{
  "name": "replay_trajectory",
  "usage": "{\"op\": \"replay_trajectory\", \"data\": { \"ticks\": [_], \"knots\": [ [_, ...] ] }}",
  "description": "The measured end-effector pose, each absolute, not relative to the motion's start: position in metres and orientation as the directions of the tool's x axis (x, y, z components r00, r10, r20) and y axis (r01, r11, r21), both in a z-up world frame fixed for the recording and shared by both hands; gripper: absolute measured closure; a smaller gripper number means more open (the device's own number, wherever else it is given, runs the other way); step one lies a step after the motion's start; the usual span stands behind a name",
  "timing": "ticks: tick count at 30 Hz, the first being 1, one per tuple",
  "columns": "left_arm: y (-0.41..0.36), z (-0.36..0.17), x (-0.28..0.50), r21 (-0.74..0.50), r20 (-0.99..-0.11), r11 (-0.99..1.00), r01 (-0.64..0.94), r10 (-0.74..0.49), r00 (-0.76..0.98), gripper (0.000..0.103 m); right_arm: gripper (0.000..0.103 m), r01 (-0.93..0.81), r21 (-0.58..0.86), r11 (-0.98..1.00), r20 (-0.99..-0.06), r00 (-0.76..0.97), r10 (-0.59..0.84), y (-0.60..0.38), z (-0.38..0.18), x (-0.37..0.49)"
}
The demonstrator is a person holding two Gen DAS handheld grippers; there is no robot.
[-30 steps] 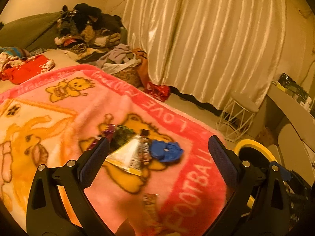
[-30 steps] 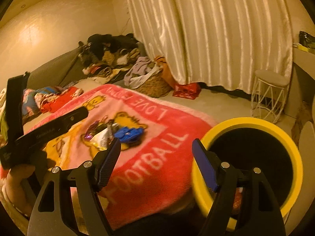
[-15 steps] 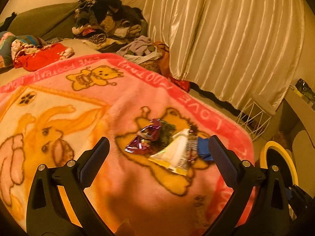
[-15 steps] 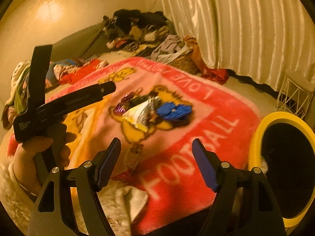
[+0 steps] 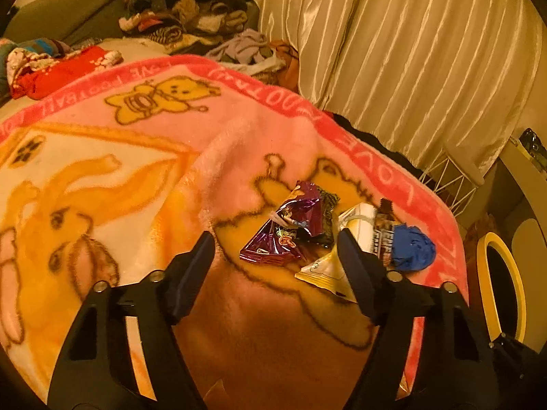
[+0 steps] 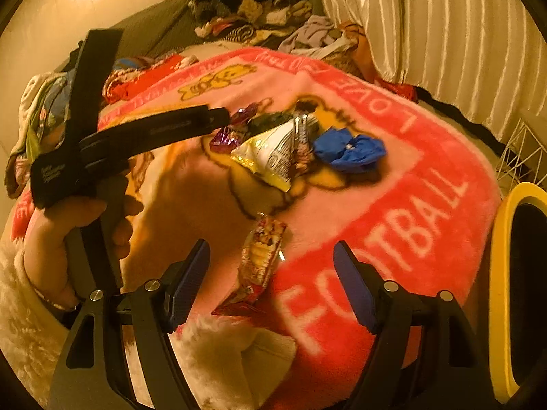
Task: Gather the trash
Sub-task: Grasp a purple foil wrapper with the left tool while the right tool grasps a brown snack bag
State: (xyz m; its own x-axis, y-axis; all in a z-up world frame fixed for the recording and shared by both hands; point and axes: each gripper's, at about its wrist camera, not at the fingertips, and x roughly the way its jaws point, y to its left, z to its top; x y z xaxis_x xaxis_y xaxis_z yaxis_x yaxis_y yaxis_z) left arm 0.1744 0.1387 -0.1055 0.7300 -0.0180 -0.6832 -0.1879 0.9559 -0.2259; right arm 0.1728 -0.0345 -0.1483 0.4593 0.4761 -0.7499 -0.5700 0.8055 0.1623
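A heap of trash lies on a pink blanket (image 5: 143, 171): a purple foil wrapper (image 5: 290, 229), a white and yellow packet (image 5: 342, 259) and a crumpled blue piece (image 5: 412, 247). My left gripper (image 5: 275, 244) is open and empty, just short of the purple wrapper. In the right wrist view the heap shows again: the white and yellow packet (image 6: 273, 153), the blue piece (image 6: 348, 150). A long red and yellow wrapper (image 6: 261, 259) lies alone, just beyond my right gripper (image 6: 270, 256), which is open and empty. A yellow-rimmed bin (image 6: 502, 273) stands at the right.
The blanket (image 6: 393, 205) covers a bed. Piled clothes (image 5: 184, 17) lie at its far end. A pale curtain (image 5: 410, 51) hangs behind. A white wire stool (image 5: 451, 177) stands on the floor near the bin (image 5: 499, 294). The left gripper's body (image 6: 136, 136) is held at the left.
Both grippers have moved closer over the blanket toward the trash. The left one now sits at the purple wrapper, the right one over the lone red and yellow wrapper. Both stay open.
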Motion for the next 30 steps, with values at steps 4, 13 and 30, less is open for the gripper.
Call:
{"op": "replay_trajectory", "data": {
  "ticks": [4,13,30],
  "knots": [
    [0.142,-0.117,0.185,-0.234,-0.706,0.954,-0.189,-0.033,0.707,0.045,0.035,-0.577,0.158,0.801,-0.777,0.428,0.461,-0.023,-0.158,0.175],
    [0.148,-0.134,0.201,-0.279,-0.736,0.936,-0.213,-0.066,0.674,0.061,0.062,-0.537,0.218,0.815,-0.831,0.335,0.443,-0.019,-0.180,0.190],
    [0.150,-0.129,0.166,-0.320,-0.700,0.914,-0.249,-0.050,0.712,0.072,0.078,-0.554,0.264,0.790,-0.762,0.382,0.523,-0.036,-0.163,0.178]
  ]
}}
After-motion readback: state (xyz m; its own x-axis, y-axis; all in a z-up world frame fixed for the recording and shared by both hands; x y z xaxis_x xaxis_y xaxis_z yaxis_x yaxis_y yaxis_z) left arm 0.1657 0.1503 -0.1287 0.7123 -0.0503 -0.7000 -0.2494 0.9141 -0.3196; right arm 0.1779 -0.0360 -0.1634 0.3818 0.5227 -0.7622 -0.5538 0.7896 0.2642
